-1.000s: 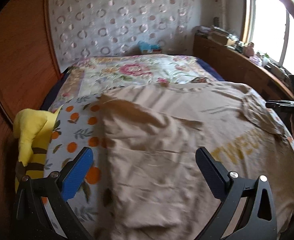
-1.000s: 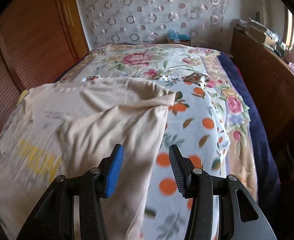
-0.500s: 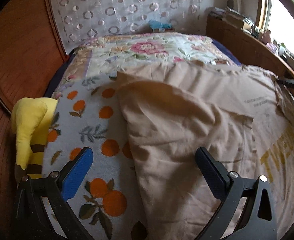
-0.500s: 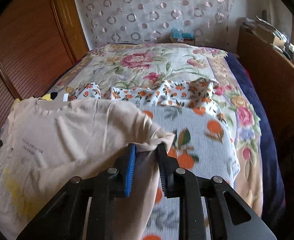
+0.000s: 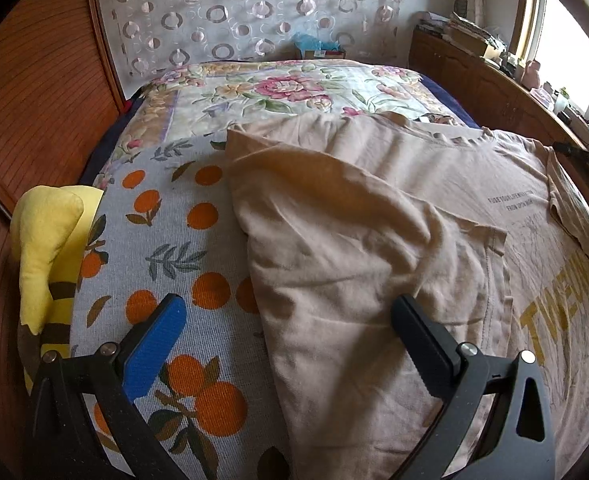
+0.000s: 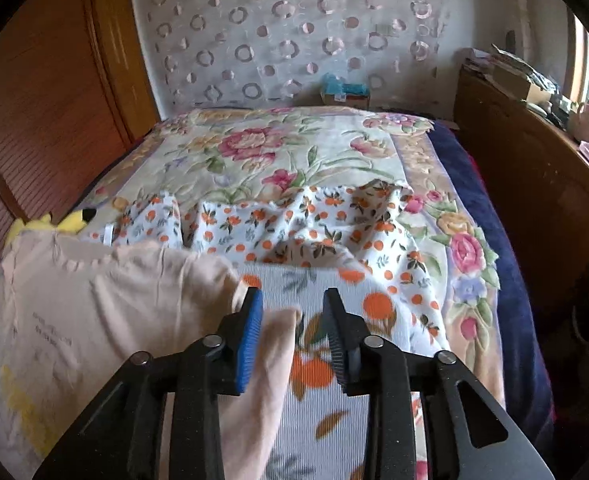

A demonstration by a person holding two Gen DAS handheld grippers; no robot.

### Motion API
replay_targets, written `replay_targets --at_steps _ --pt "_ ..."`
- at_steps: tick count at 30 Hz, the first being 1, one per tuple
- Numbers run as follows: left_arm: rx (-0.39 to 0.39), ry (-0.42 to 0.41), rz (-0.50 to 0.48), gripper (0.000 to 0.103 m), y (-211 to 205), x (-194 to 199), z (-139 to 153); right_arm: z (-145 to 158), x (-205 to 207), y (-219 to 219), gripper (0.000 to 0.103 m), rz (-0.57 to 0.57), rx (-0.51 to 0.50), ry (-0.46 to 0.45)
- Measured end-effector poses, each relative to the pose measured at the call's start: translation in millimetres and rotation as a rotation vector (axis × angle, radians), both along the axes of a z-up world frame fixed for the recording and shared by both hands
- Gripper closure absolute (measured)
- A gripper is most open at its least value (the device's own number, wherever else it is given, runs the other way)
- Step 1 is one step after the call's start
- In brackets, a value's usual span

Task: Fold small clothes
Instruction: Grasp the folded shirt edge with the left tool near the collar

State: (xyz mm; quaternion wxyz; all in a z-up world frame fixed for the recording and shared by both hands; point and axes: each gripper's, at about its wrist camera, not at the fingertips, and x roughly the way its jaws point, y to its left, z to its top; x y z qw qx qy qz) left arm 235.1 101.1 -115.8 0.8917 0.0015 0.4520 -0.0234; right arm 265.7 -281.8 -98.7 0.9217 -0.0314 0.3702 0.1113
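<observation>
Beige t-shirt on orange-print blanket; bare blanket on both sides. Left gripper wide open over the folded sleeve. Right gripper parted, shirt edge between fingers, unclamped.

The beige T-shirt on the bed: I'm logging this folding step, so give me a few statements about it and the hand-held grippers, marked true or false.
1. The left hand-held gripper is open, gripping nothing. True.
2. The right hand-held gripper is clamped shut on the beige T-shirt. False: its jaws stand apart, with the shirt's edge lying between them.
3. The shirt's left sleeve side is folded over its body. True.
4. The shirt lies on an orange-print cloth. True.
5. A yellow plush toy lies on top of the shirt. False: it lies beside the bed's edge, off the shirt.
</observation>
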Motion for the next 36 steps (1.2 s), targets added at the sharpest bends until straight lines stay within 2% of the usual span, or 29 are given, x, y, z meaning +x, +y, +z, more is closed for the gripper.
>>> replay_targets --at_steps 2,7,11,13,15,18,20,26,33,36 --pt "0.000 0.000 0.000 0.000 0 0 0 -6 -7 4 0.061 0.003 -0.026 0.021" --pt "0.000 0.001 0.001 0.000 0 0 0 -18 -14 11 0.059 0.025 -0.036 0.068" --pt "0.014 -0.018 0.006 0.000 1 2 5 -23 -13 11 0.050 0.037 -0.036 0.044" --pt "-0.004 -0.040 -0.002 0.000 6 7 12 -23 -13 12 0.044 0.049 -0.061 0.039" --pt "-0.034 -0.046 0.003 0.006 14 20 18 -25 -12 12 0.042 0.044 -0.066 0.040" --pt "-0.040 -0.039 0.013 0.016 24 41 20 -22 -11 8 0.039 0.038 -0.058 0.043" --pt "-0.044 -0.026 0.016 0.025 29 55 19 -21 -10 8 0.039 0.040 -0.061 0.043" --pt "-0.088 0.019 0.018 0.042 39 87 9 -20 -10 9 0.035 0.030 -0.066 0.043" --pt "-0.101 0.003 -0.002 0.053 34 97 11 -21 -9 6 0.033 0.029 -0.067 0.043" --pt "-0.092 -0.004 -0.034 0.061 26 96 10 -21 -9 6 0.033 0.030 -0.066 0.043"
